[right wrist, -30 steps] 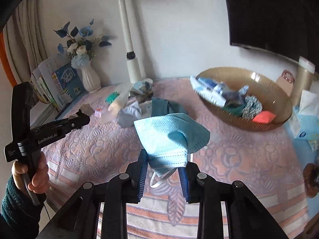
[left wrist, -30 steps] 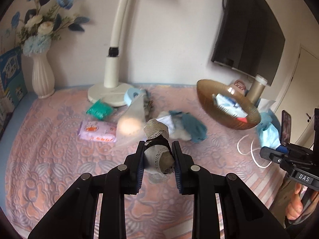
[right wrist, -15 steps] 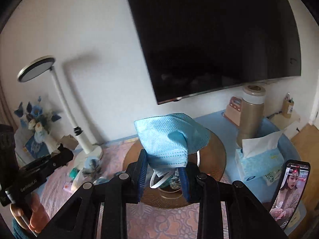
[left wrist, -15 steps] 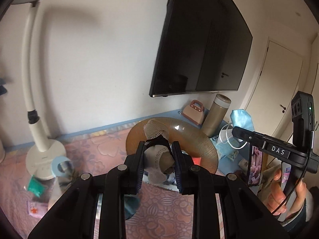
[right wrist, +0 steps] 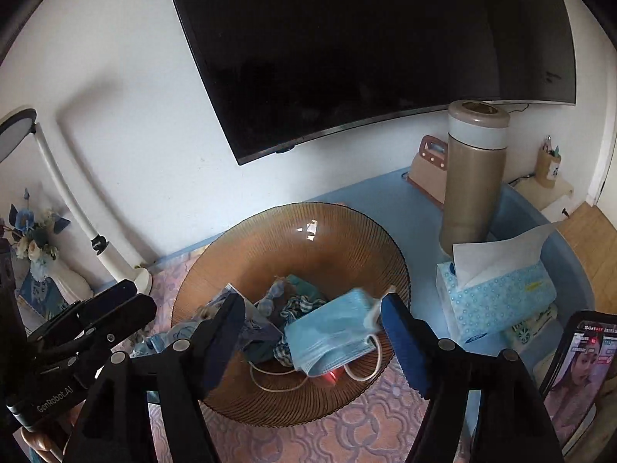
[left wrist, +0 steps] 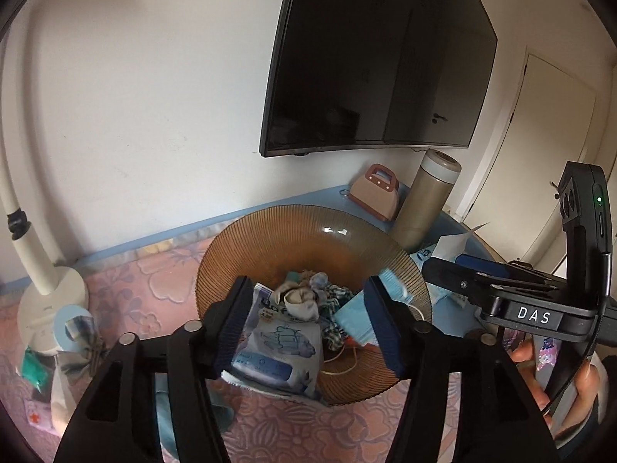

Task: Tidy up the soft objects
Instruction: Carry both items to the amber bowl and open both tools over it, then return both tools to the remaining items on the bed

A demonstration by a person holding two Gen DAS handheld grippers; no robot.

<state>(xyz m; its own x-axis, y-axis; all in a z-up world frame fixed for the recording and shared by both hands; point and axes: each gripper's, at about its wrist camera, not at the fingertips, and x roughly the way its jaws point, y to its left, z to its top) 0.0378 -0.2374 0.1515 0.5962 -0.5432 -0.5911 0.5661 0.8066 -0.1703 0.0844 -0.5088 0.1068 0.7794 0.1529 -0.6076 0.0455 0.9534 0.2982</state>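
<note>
Both grippers, left (left wrist: pixel 310 318) and right (right wrist: pixel 312 337), opening: sock (left wrist: pixel 302 303) and mask (right wrist: pixel 331 337) released into bowl (right wrist: pixel 347 231); two items sorted.

Between the black left gripper (left wrist: pixel 308 324) fingers with dark blue pads sits a ribbed amber-brown bowl (left wrist: pixel 270 231). Inside it lie a pale blue face mask (right wrist: pixel 331 332), blue-checked cloth (right wrist: pixel 297 305) and a white-and-blue wipes pack (left wrist: pixel 277 347). Beneath is a pink floral cloth (left wrist: pixel 162 270).
</note>
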